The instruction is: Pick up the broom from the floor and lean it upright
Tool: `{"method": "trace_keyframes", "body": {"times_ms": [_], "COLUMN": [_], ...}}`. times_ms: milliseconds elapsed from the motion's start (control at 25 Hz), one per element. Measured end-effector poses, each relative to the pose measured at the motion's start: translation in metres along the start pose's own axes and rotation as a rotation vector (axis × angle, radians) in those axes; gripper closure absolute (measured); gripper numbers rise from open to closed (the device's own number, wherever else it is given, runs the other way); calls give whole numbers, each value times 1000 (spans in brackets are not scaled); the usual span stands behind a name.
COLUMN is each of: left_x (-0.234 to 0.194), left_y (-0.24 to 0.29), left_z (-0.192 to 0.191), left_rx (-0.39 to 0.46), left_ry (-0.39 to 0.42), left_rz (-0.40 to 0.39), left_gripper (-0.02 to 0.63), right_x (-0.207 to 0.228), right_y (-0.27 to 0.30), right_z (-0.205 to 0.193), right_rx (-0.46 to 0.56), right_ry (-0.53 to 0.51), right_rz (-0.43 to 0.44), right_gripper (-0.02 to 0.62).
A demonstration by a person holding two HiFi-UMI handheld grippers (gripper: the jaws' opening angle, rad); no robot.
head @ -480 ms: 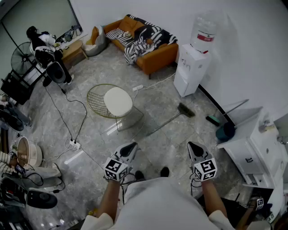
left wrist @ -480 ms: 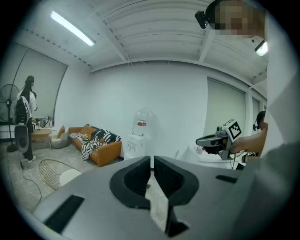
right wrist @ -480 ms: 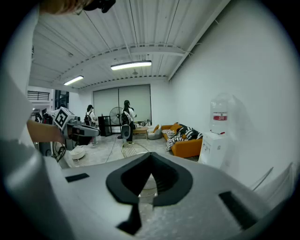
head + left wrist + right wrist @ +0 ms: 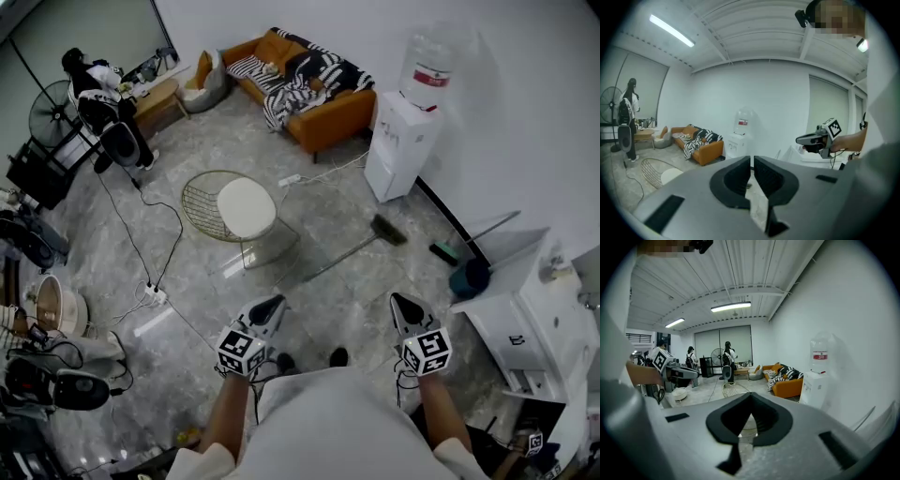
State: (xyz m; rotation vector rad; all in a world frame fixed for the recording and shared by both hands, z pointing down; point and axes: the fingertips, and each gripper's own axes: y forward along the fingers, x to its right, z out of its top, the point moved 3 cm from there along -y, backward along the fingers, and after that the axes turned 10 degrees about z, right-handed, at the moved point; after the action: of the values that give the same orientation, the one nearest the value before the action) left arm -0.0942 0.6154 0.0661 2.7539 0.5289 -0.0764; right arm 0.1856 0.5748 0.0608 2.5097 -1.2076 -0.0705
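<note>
Broom [image 4: 352, 250]: lying flat on the grey floor ahead, brush head pointing toward the water dispenser [image 4: 400, 141], handle running back toward the wire stool [image 4: 232, 210]; well apart from both grippers, untouched.
Left gripper [image 4: 275, 303]: hovering in front of the torso, tilting slightly down, aiming roughly at the handle end; probably lining up an approach.
Left fingers [image 4: 737, 177]: standing a thin slit apart, pinching nothing.
Right gripper [image 4: 399, 300]: hanging level with the left one, aiming at the floor short of the brush head.
Right fingers [image 4: 768, 416]: pressing together at the tips, gripping nothing.
Stage: reading as pre-reach; pick-up not yet begun, stepping or bending closer likely needed first.
Posture: both grippers riding side by side and empty, likely a ready carry while facing the target.
Leaning spot: white wall [image 4: 525, 112] and white cabinet [image 4: 525, 314] looking like the nearest upright supports; another long-handled tool [image 4: 487, 228] already leaning there.
Hazards: thin handle lying flush with the floor, calling for fingers spreading wide and coming in low; power strip [image 4: 153, 298] and its cables trailing near the stool, worth avoiding when swinging the handle up.
</note>
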Motion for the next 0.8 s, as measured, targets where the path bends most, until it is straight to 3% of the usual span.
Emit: {"method": "trace_keyframes", "body": {"times_ms": [480,800], "left_x": [24,26], "left_y": [12,24], "left_z": [-7,-14], "left_rx": [-5,-32], "left_ry": [-30,-21], "left_rz": [86,88], "left_gripper": [581,581], "right_x": [34,43], "right_y": [-14,-4], "right_z": [-19,-25], "right_rx": [-32,-36], "right_ry": [3,14], "right_rz": [47,61], "right_gripper": [595,594]}}
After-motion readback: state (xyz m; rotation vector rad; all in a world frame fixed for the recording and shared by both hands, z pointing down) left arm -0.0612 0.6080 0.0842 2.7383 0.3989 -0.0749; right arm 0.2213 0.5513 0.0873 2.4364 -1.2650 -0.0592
